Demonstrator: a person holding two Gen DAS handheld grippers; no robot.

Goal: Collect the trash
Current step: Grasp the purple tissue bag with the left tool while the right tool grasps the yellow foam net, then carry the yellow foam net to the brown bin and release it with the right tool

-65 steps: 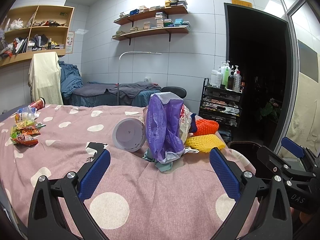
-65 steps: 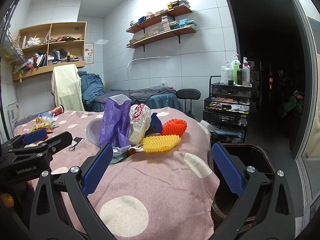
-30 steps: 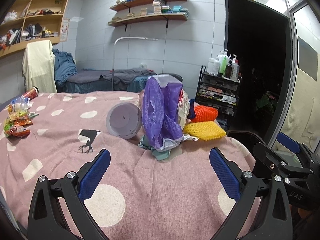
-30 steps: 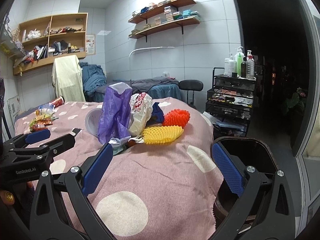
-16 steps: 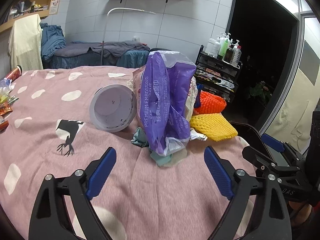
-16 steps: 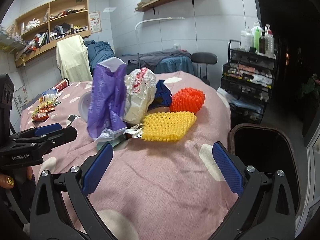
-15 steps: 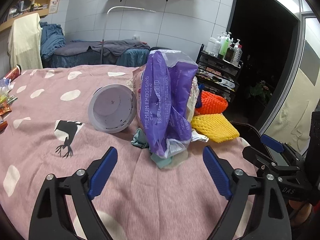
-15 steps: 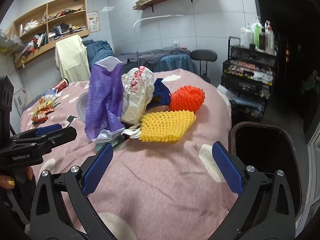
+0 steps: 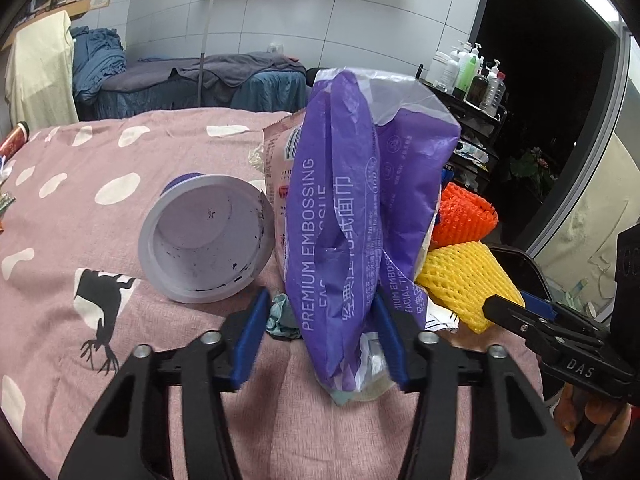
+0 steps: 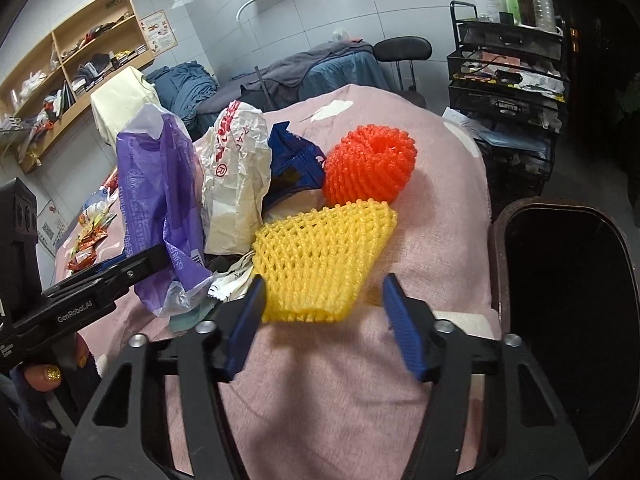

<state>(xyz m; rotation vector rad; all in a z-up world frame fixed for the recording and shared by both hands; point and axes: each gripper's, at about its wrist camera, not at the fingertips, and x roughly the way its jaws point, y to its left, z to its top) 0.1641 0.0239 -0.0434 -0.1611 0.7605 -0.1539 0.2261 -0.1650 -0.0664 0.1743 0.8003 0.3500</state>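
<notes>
The purple tissue wrapper (image 9: 352, 216) we are reaching for stands upright in the trash pile near the table's right end, its long axis vertical, open mouth up and crumpled foot on the cloth. Our left gripper (image 9: 320, 332) has just been closing, and the wrapper's lower part sits between its blue pads; the right pad touches the plastic, the left one looks clear, so we cannot tell if it is clamped. Beside it the yellow foam net (image 10: 320, 256) lies flat, its wide end toward us. Our right gripper (image 10: 324, 320) has also just been closing and straddles the net's near edge, left pad against it, right pad apart. Left of the wrapper a white cup (image 9: 206, 238) lies on its side, mouth toward us; behind the net sit an orange foam net (image 10: 370, 168) and a crumpled white bag (image 10: 236, 184). All rest on a pink spotted tablecloth (image 9: 100, 168). A dark bin (image 10: 560, 300) stands just beyond the table's right edge, with tiled walls and shelves behind.
</notes>
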